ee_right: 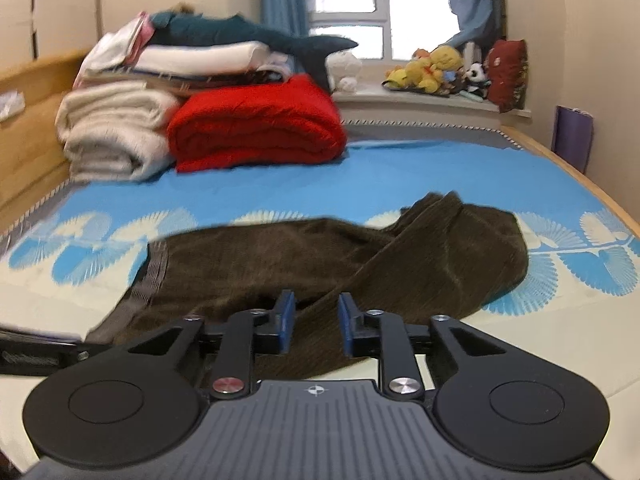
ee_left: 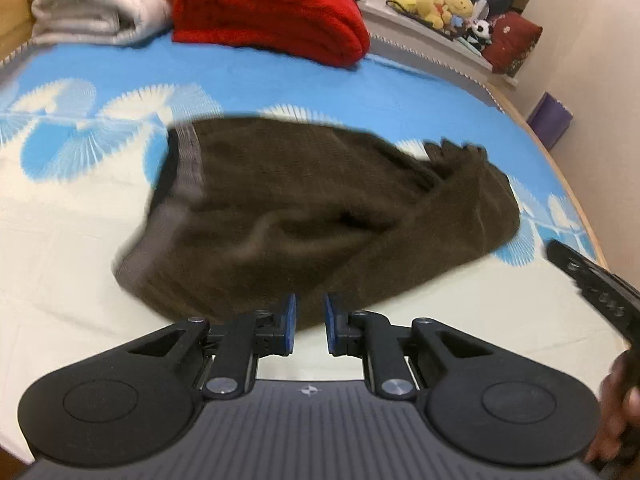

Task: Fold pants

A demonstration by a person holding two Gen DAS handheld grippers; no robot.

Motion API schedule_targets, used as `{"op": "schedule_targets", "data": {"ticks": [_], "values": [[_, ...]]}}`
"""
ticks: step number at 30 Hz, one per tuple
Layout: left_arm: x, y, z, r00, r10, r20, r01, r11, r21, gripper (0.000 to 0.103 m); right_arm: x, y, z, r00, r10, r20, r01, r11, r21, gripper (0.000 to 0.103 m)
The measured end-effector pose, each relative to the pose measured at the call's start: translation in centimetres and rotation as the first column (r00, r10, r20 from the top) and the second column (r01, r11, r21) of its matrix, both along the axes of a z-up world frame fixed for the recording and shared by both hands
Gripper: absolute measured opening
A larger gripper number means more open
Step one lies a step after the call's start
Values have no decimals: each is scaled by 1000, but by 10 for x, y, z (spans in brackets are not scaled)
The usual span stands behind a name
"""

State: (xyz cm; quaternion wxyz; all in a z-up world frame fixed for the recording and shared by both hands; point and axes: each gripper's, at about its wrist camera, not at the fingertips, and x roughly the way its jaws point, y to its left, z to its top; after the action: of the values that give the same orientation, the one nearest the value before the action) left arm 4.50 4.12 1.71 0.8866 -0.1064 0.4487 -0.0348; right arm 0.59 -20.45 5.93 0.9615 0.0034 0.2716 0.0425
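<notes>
Pants (ee_left: pixel 304 208) bunched mid-bed, bedsheet (ee_left: pixel 60 280) bare around, both grippers apart.

Bed (ee_right: pixel 400 168), brown pants (ee_right: pixel 280 256), red blanket (ee_right: pixel 256 120)

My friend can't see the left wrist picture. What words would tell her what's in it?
Brown pants lie partly folded on a blue-and-cream bedsheet, just past the left gripper, whose blue pads stand slightly apart, holding nothing. A red blanket and a cream one sit behind.
</notes>
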Motion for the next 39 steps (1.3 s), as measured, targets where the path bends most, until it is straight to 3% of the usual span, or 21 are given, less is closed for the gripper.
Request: {"op": "schedule_targets", "data": {"ticks": [2, 4, 7, 8, 10, 12, 15, 17, 18, 19, 20, 24, 26, 29, 30, 32, 33, 34, 35, 39], "values": [[24, 20, 10, 999, -24, 35, 22, 999, 36, 17, 18, -18, 9, 1000, -15, 10, 15, 1000, 27, 21], [48, 48, 9, 999, 12, 51, -15, 999, 50, 17, 40, -37, 14, 1000, -25, 4, 25, 998, 53, 22], [75, 101, -15, 992, 125, 30, -124, 991, -39, 17, 81, -59, 13, 998, -58, -11, 58, 996, 63, 24], [79, 117, -32, 987, 159, 2, -158, 986, -58, 17, 96, -66, 10, 998, -65, -18, 66, 996, 68, 26], [87, 134, -59, 976, 196, -90, -197, 980, 3, 17, 121, -77, -2, 994, -101, -33, 103, 992, 77, 39], [92, 143, -80, 968, 203, -144, -197, 979, 53, 18, 146, -85, -21, 989, -130, -64, 135, 988, 82, 42], [102, 155, -99, 967, 190, -171, -182, 981, 61, 36, 187, -94, -55, 978, -162, -132, 174, 981, 81, 45], [111, 162, -107, 955, 215, -205, -204, 976, 75, 51, 211, -97, -71, 970, -189, -155, 203, 976, 79, 52], [113, 168, -111, 953, 224, -205, -217, 975, 57, 58, 223, -98, -79, 964, -211, -160, 226, 971, 79, 60], [114, 172, -114, 951, 228, -208, -227, 973, 31, 76, 235, -99, -86, 959, -232, -162, 248, 966, 80, 68], [115, 175, -119, 947, 228, -225, -231, 973, 15, 85, 246, -99, -92, 957, -238, -167, 254, 964, 83, 69], [123, 170, -139, 937, 209, -278, -216, 976, 5, 85, 290, -91, -111, 951, -242, -191, 254, 966, 40, 71], [127, 164, -147, 938, 192, -290, -197, 980, 11, 85, 309, -84, -123, 931, -271, -244, 273, 962, -27, 71], [131, 155, -159, 936, 151, -319, -150, 988, 28, 85, 317, -77, -130, 919, -294, -261, 279, 956, -93, 66], [132, 151, -164, 935, 132, -330, -126, 991, 40, 85, 317, -75, -130, 918, -299, -262, 275, 953, -124, 59], [131, 142, -171, 937, 91, -337, -67, 994, 83, 84, 313, -79, -124, 920, -295, -257, 265, 953, -144, 38], [130, 139, -172, 943, 76, -323, -44, 994, 104, 81, 312, -84, -119, 920, -295, -257, 265, 953, -145, 18], [129, 136, -171, 950, 52, -309, -22, 995, 98, 66, 309, -91, -113, 919, -295, -261, 270, 954, -130, 13], [128, 135, -169, 954, 33, -299, -9, 997, 82, 58, 302, -101, -103, 913, -307, -267, 292, 952, -97, 11], [118, 127, -154, 969, 4, -245, 26, 993, 117, 38, 250, -132, -44, 910, -353, -216, 365, 931, 20, 9]]}}
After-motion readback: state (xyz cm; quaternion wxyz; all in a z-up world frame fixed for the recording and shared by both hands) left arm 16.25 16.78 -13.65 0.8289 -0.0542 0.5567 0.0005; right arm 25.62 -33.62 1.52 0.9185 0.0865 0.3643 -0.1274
